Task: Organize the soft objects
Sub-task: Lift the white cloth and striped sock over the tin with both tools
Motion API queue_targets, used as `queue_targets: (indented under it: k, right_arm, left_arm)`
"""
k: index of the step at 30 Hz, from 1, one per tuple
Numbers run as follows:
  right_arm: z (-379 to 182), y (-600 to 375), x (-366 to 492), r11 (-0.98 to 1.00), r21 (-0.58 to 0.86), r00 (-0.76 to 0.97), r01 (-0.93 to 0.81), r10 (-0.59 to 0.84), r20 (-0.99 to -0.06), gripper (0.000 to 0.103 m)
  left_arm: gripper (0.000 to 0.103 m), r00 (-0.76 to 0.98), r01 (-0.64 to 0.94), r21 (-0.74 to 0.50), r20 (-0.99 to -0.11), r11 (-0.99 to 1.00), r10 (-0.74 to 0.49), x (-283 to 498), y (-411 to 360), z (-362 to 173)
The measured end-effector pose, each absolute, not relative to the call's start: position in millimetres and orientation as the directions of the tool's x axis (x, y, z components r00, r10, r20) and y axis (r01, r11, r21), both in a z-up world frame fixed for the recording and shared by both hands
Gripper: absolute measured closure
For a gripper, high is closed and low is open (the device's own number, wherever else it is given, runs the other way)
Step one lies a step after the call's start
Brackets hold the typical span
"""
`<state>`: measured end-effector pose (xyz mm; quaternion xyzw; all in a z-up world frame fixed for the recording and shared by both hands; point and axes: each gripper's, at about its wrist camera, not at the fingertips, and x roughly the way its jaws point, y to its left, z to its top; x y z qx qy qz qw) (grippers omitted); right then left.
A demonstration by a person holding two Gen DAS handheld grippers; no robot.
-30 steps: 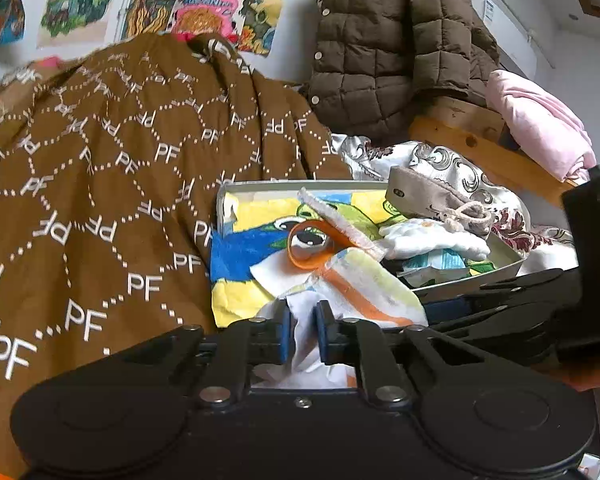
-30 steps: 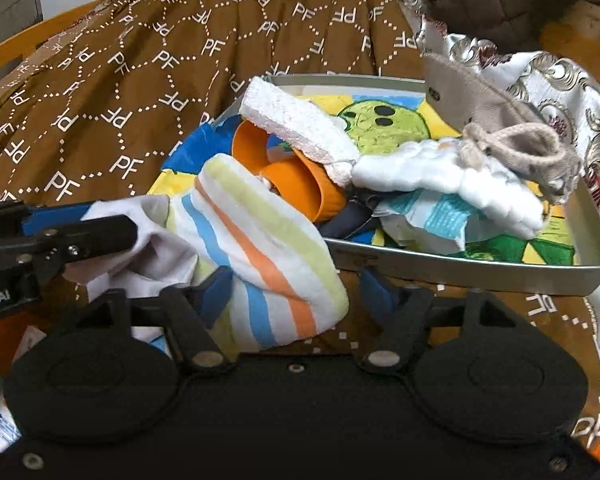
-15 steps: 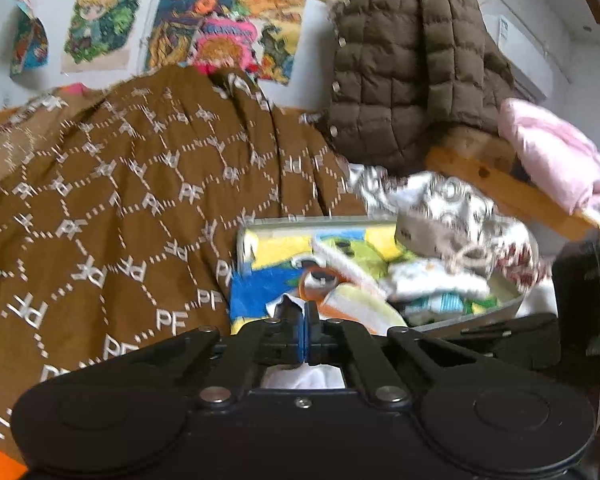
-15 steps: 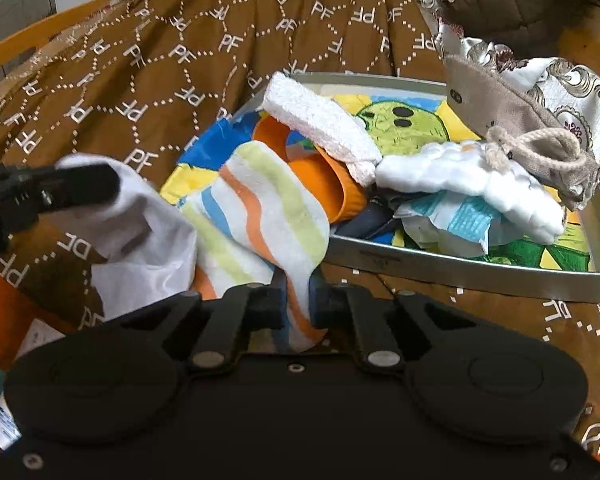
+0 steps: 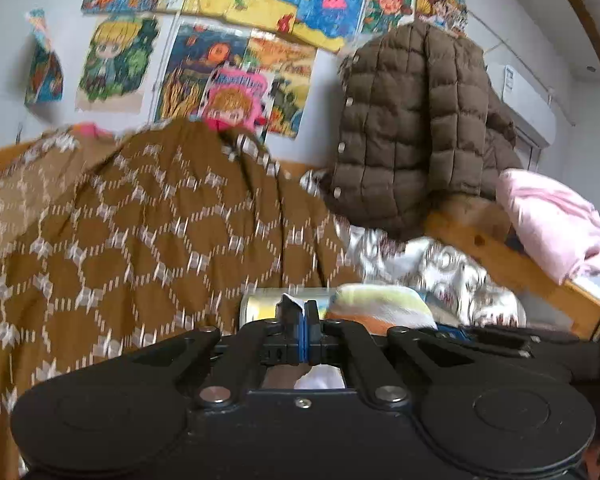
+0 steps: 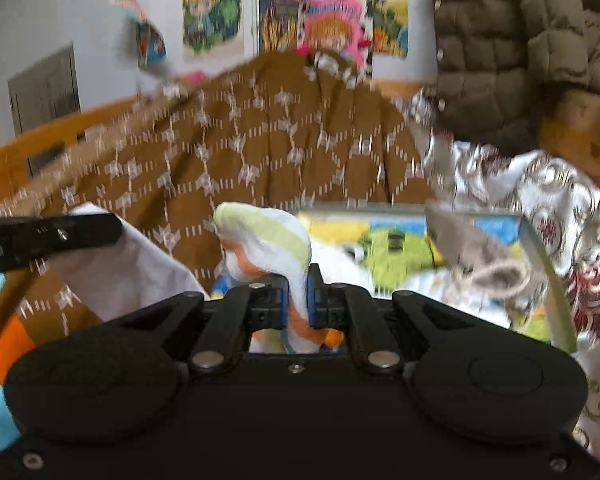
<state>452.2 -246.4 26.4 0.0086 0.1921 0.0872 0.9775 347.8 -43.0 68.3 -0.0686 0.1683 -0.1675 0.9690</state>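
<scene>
the right gripper (image 6: 297, 296) is clamped on a striped cloth (image 6: 266, 236), white with bands of pale green, orange and blue; its jaws have just been closing and the cloth now sits pinched between the blue pads, its rounded top standing up above them and a strip hanging down behind. the left gripper (image 5: 305, 322) is pressed together on a white cloth (image 5: 318, 378), with a small peak of fabric poking up between its pads and more of it showing below the fingers. in the right wrist view the white cloth (image 6: 120, 268) hangs from the left gripper's finger (image 6: 48, 234), to the left of the striped cloth and apart from it.

just behind the striped cloth lies a metal tray (image 6: 540, 248) with a bright cartoon lining in yellow, blue and green. in the tray, right of the striped cloth, sits a beige pouch (image 6: 464, 248) with a cord, blurred. a brown patterned blanket (image 6: 284, 148) rises beyond the tray. a brown quilted jacket (image 5: 416, 128) hangs above the tray's right side, and colourful drawings (image 5: 228, 60) cover the wall over the blanket. a pink bundle (image 5: 552, 220) lies right of the jacket.
</scene>
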Motion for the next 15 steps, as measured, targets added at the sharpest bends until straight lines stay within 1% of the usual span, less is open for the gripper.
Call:
queue_targets:
  k: [5, 9, 12, 15]
  right_arm:
    - [46.4, -272.7, 446.6, 0.981, 0.146, 0.961, -0.13, 0.161, -0.227, 0.099]
    - [47.9, -310.7, 446.3, 0.958, 0.286, 0.991, -0.033, 0.069, -0.114, 0.099]
    - [41.4, -338.1, 447.1, 0.931, 0.36, 0.995, 0.054, -0.022, -0.093, 0.099]
    - [32.5, -361.4, 455.2, 0.901, 0.419, 0.989, 0.112, -0.061, -0.135, 0.099]
  left_arm:
    - [0.103, 0.904, 0.314, -0.189, -0.241, 0.931, -0.353, 380.3, -63.7, 102.2]
    - [0.103, 0.913, 0.32, -0.177, -0.203, 0.931, -0.353, 404.9, -94.8, 112.6]
    - [0.103, 0.915, 0.313, -0.181, -0.204, 0.932, -0.347, 421.0, -117.5, 104.9]
    - [0.103, 0.905, 0.303, -0.179, -0.254, 0.936, -0.341, 438.5, -138.5, 83.9]
